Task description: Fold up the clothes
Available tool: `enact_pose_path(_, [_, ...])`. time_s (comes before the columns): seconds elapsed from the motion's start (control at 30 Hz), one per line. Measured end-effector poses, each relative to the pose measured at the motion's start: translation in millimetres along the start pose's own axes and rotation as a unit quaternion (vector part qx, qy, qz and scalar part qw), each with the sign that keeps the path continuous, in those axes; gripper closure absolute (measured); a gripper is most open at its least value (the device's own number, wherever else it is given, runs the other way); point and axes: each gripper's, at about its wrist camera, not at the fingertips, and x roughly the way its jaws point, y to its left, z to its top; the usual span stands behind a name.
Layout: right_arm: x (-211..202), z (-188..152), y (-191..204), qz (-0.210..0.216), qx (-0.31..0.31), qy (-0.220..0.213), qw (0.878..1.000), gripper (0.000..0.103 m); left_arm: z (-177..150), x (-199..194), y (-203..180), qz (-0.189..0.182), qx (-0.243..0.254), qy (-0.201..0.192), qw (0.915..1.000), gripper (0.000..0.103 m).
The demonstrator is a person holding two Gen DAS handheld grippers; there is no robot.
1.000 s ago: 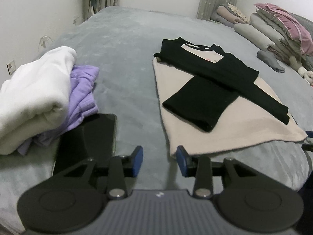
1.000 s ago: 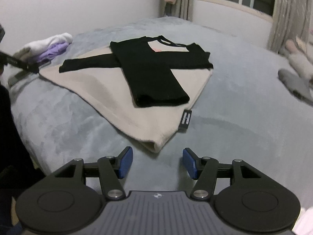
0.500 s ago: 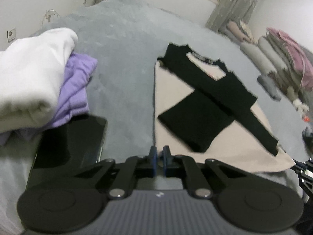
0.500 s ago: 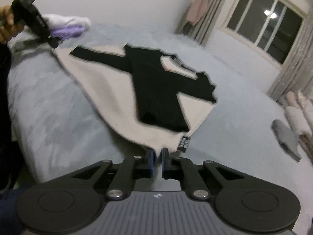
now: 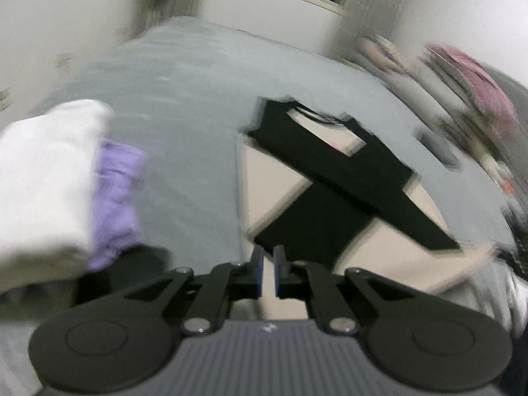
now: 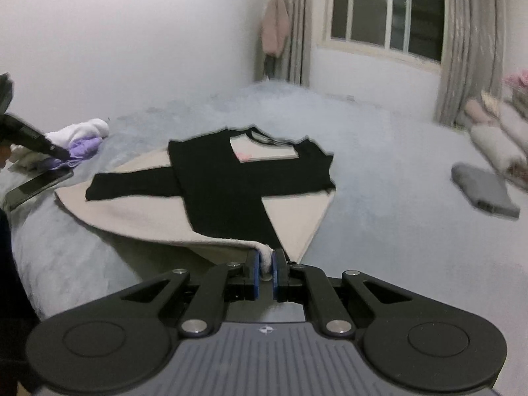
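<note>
In my left view, my left gripper [image 5: 268, 265] sits at the near left corner of the sweater [image 5: 283, 178], cream with black sleeves crossed over it, spread on the grey bed [image 5: 184, 99]; my jaws are opening slightly, and blur hides whether cloth is between them. A pile of folded clothes [image 5: 49, 181] lies to the left. In my right view, my right gripper [image 6: 265, 269] is clamped on the sweater's [image 6: 148, 217] near right hem corner, raised off the bed [image 6: 379, 171]. I judge this the start of the bottom-to-top fold. Next, both corners should travel together toward the far collar, kept level.
</note>
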Motion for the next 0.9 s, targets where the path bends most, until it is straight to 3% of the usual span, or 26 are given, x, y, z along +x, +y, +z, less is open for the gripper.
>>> enact_pose_path(0.1, [3,-7,4,0.011,-0.001,0.02,1.0,0.097,-14,3,-12,0.026,0.04,0.011,0.9988,0.091])
enact_pose_path(0.17, [5,-14,8,0.009,-0.009,0.029,1.0,0.094,-19,2,-13,0.038,0.049,0.013,0.998,0.085])
enact_pose_path(0.23, [5,-20,10,0.003,-0.013,0.035,0.999,0.09,-25,-2,-16,0.047,0.072,0.011,0.9962,0.068])
enact_pose_path(0.27, [5,-23,10,-0.001,-0.015,0.038,0.999,0.085,-28,-4,-19,0.053,0.091,0.009,0.9944,0.066])
enact_pose_path(0.37, [7,-31,12,-0.011,-0.017,0.046,0.999,0.078,-39,-8,-31,0.075,0.156,0.007,0.9849,0.062])
enact_pose_path(0.57, [6,-29,7,-0.007,0.031,0.025,0.999,0.078,-48,5,-49,0.104,0.254,0.01,0.9615,0.057])
enact_pose_path(0.63, [9,-26,7,-0.015,0.043,0.024,0.999,0.078,-48,12,-55,0.117,0.283,0.009,0.952,0.059])
enact_pose_path(0.67, [11,-25,7,-0.019,0.046,0.027,0.998,0.078,-48,16,-56,0.125,0.286,0.013,0.9499,0.064])
enact_pose_path(0.7, [12,-23,6,-0.021,0.054,0.027,0.998,0.078,-46,18,-55,0.128,0.284,0.013,0.9501,0.077])
enact_pose_path(0.8, [13,-17,-1,-0.018,0.09,0.023,0.995,0.078,-37,16,-51,0.121,0.261,0.001,0.9576,0.093])
enact_pose_path(0.9, [17,-12,-11,-0.005,0.131,0.025,0.991,0.078,-27,15,-47,0.114,0.233,-0.009,0.9656,0.097])
